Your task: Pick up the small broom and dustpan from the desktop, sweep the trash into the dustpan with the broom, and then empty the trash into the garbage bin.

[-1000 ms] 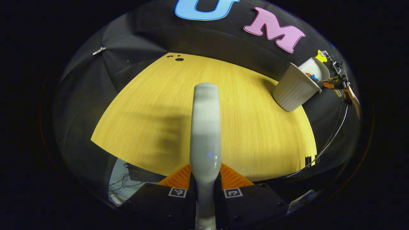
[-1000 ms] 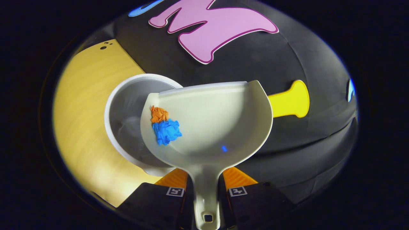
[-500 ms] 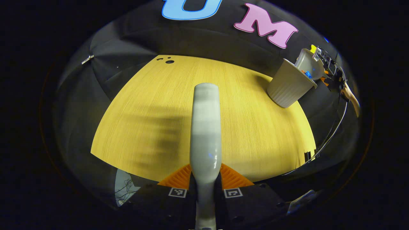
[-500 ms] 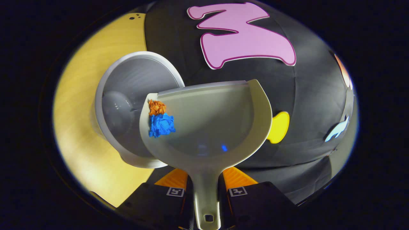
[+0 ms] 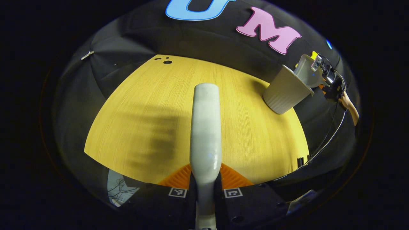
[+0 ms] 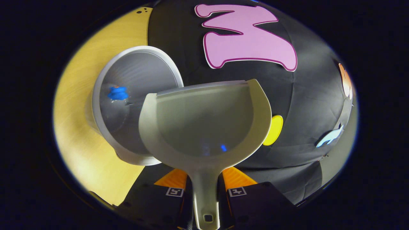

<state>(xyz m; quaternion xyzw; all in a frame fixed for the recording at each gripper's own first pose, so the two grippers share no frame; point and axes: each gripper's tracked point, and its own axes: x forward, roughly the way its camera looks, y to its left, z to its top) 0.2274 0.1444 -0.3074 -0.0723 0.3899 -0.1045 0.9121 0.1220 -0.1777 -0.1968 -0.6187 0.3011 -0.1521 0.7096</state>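
My right gripper (image 6: 204,185) pinches the handle of the pale plastic dustpan (image 6: 204,124), tilted over the white ribbed garbage bin (image 6: 134,102); the blue crumpled trash (image 6: 117,93) lies inside it; my left gripper (image 5: 204,187) clamps the pale broom handle (image 5: 205,127) above the yellow wooden desktop (image 5: 143,105).

Recording booth: black cloth wall (image 5: 198,35), wooden desktop (image 5: 143,95).

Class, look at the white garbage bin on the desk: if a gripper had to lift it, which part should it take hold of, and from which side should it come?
Judging from its pose, the garbage bin stands upright with an open, flared rim and ribbed wall tapering downward. Probably best: come from above and pinch the rim on the side away from the dustpan that the right gripper holds over it, one finger inside, one outside.
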